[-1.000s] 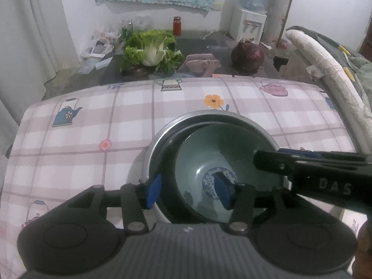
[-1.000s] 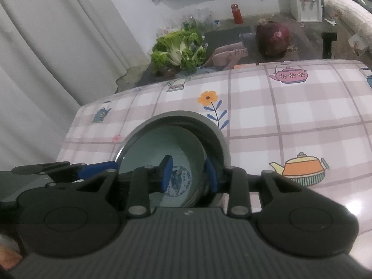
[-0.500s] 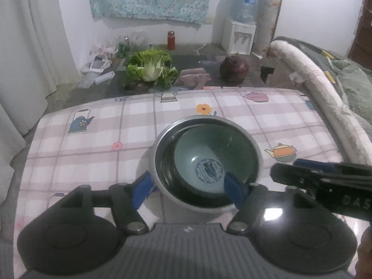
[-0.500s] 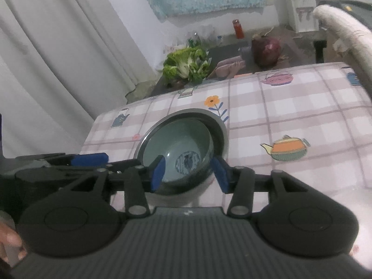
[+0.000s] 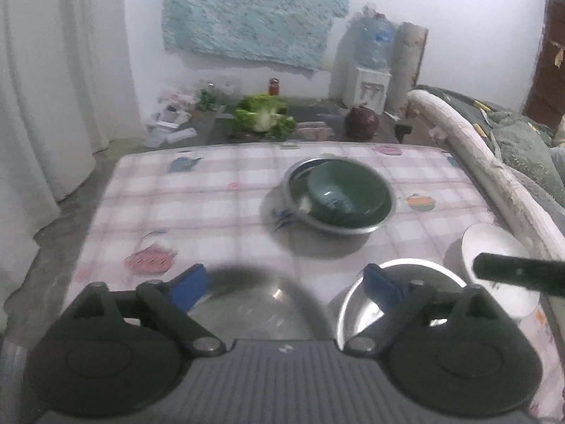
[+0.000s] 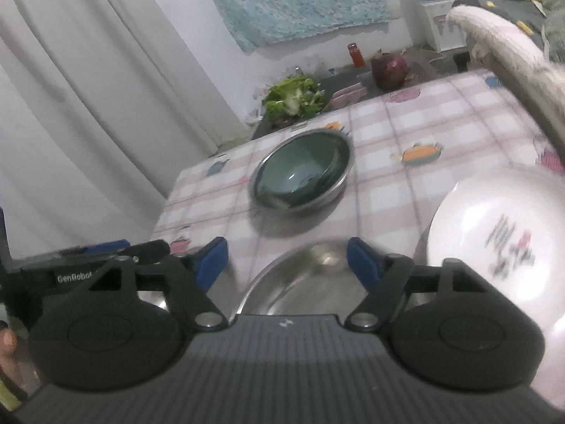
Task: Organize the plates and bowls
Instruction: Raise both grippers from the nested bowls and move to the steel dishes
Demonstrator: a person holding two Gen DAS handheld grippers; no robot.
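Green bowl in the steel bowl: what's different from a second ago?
Both grippers have pulled back from it and just opened, left gripper and right gripper, nothing between the jaws. The green bowl stays nested in the steel bowl; a steel plate and white plate now show nearer.

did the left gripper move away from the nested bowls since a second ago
Yes. The left gripper has pulled back toward the table's near edge: the green bowl in the steel bowl now lies farther off, its jaws just opened, empty.

green bowl (image 6: pixel 295 173) nested in steel bowl (image 6: pixel 339 185) | white plate (image 6: pixel 494 233) right
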